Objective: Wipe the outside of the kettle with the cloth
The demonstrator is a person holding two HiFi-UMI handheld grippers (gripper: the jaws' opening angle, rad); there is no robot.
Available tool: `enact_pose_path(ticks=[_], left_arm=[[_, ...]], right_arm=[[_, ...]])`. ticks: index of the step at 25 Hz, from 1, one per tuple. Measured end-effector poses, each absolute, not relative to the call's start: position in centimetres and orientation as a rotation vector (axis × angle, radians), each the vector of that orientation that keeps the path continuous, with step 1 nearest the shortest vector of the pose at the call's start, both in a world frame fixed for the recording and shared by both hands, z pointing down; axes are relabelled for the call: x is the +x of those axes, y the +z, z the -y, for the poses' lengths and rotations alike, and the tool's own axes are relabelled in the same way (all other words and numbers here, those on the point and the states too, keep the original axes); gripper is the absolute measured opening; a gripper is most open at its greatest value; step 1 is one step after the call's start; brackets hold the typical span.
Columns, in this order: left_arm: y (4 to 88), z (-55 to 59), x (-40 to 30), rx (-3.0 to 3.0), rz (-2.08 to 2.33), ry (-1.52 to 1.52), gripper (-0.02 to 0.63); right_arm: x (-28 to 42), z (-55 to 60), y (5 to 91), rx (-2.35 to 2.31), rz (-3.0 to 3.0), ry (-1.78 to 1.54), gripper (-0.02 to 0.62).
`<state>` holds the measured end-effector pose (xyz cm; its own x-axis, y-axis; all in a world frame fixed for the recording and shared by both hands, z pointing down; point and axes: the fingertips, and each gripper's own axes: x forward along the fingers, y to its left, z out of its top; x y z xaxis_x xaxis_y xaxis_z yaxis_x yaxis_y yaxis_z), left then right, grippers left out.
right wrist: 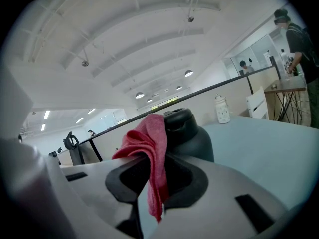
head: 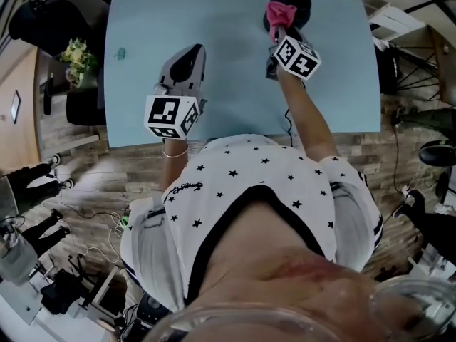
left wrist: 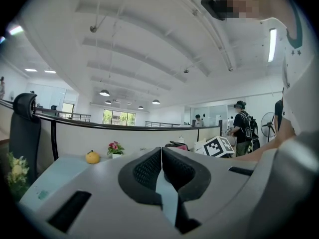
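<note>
The cloth [right wrist: 149,143], mid-frame in the right gripper view, is a soft, napped fabric with a dull finish. The kettle [right wrist: 192,133] behind it looks like smooth, dark, matt plastic. The left gripper [left wrist: 162,153] has a smooth matt grey plastic shell and black pads [left wrist: 144,171] with a fine dimpled texture, the table [head: 235,70] in the upper half of the head view is smooth and matt, and the floor [head: 92,155] below it looks like wood planks.
</note>
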<state>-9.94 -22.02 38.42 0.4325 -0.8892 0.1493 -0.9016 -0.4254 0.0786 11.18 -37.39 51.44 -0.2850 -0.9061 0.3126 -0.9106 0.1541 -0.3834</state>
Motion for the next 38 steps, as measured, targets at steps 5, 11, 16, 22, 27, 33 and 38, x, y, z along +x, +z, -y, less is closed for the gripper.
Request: enact_pose_path(ticks=[5, 11, 16, 22, 27, 33, 38], left_arm=[[38.2, 21.9, -8.9, 2.555, 1.57, 0.135, 0.029], [37.9, 21.9, -7.4, 2.579, 1.546, 0.137, 0.029], [37.8, 21.7, -6.5, 2.589, 1.548, 0.137, 0.029], [37.5, 21.5, -6.2, 2.583, 1.569, 0.138, 0.029], [37.4, 21.2, -6.0, 2.569, 1.6, 0.137, 0.029], [37.5, 20.8, -6.5, 2.534, 1.656, 0.138, 0.029], [37.5, 20.4, -6.8, 2.51, 1.692, 0.138, 0.029]], right_arm=[[12.9, 36.7, 51.5, 1.902, 2.368, 0.803, 0.074], [15.3, 36.1, 51.2, 1.943, 2.339, 0.78, 0.074], [17.1, 35.8, 51.6, 1.951, 2.333, 0.781, 0.074], [19.4, 36.2, 51.3, 2.0, 2.305, 0.776, 0.074], [20.1, 37.0, 51.2, 1.95, 2.315, 0.715, 0.074], [21.1, 38.0, 51.4, 1.879, 2.313, 0.645, 0.074], [22.1, 38.6, 51.5, 1.87, 2.297, 0.612, 0.074]])
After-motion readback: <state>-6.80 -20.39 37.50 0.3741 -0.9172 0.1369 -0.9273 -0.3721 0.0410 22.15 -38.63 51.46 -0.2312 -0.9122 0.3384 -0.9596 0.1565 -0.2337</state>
